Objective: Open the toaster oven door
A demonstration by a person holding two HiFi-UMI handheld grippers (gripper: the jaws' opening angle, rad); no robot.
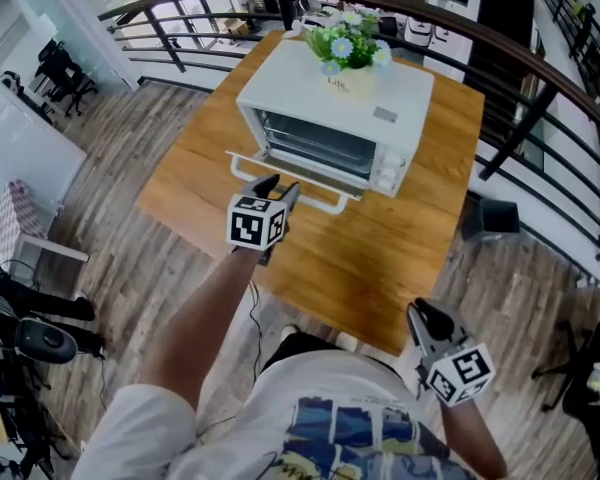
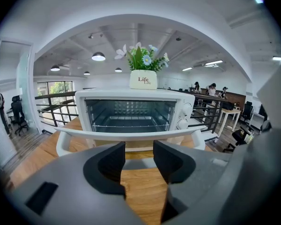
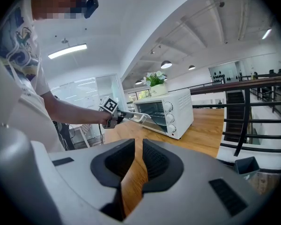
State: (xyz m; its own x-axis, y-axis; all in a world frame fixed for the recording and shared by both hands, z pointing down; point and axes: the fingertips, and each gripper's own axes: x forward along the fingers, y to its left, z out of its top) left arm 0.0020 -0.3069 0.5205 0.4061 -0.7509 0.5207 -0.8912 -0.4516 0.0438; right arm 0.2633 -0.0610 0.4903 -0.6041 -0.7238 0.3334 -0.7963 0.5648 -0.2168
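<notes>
A white toaster oven (image 1: 330,103) stands on the wooden table (image 1: 400,258). Its door is folded down, and the rack inside shows (image 2: 131,118). The white door handle (image 1: 315,196) juts out toward me. My left gripper (image 1: 277,186) hovers just in front of and slightly below that handle (image 2: 131,134). Its jaws are open, with only table wood between them. My right gripper (image 1: 427,320) hangs low off the table's near right corner, far from the oven (image 3: 171,111). Its jaws are drawn together to a thin slit and hold nothing.
A white pot of flowers (image 1: 350,63) sits on top of the oven. A dark curved railing (image 1: 520,88) rings the table at the back and right. A dark bin (image 1: 490,218) stands on the floor at the right. Chairs and gear (image 1: 30,338) are at the left.
</notes>
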